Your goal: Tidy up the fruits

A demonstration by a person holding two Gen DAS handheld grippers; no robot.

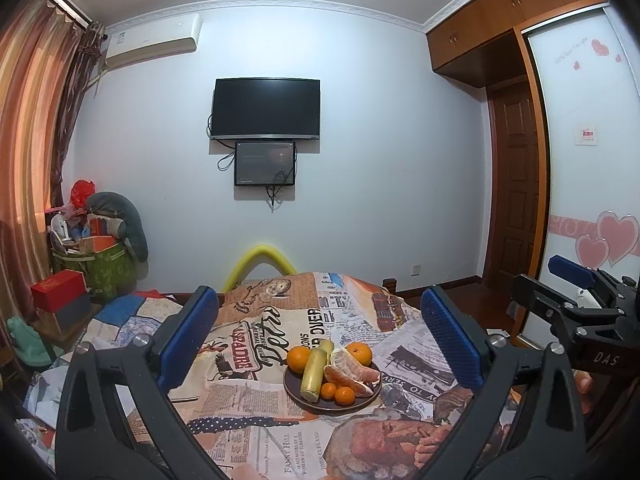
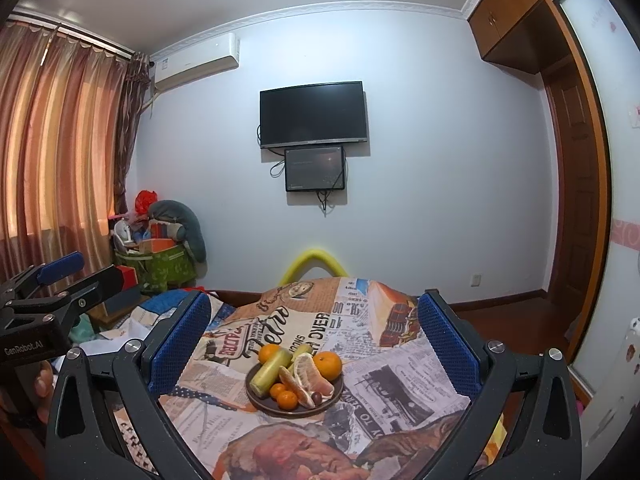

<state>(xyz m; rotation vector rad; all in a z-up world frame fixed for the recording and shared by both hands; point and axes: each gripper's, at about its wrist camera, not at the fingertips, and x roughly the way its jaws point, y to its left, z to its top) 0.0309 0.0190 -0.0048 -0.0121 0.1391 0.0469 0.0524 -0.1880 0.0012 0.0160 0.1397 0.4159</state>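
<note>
Both tools hover above the bed, nothing gripped. Left gripper [image 1: 320, 340]: blue-padded jaws spread wide, empty. Right gripper [image 2: 314, 344]: jaws likewise wide apart, empty. Each frames the dish between its fingers.

Dark round shallow plate [image 1: 296, 394] sits on the newspaper-print patchwork bedspread [image 1: 248, 412], near centre, well short of both tools. Contents, all heaped together: two large oranges at the far rim, left one [image 1: 298, 359] and right one [image 1: 359, 353]; two pale yellow-green cylindrical stalks [image 1: 313, 374] lying lengthwise; peeled pomelo-like segments [image 1: 348, 370] on the right; two small mandarins [image 1: 344, 395] at the near rim.

Judgement: task appears at its start or finish; cannot tell which. Next move would call for lowering one tool over a single fruit; the crowding leaves little finger clearance.
</note>
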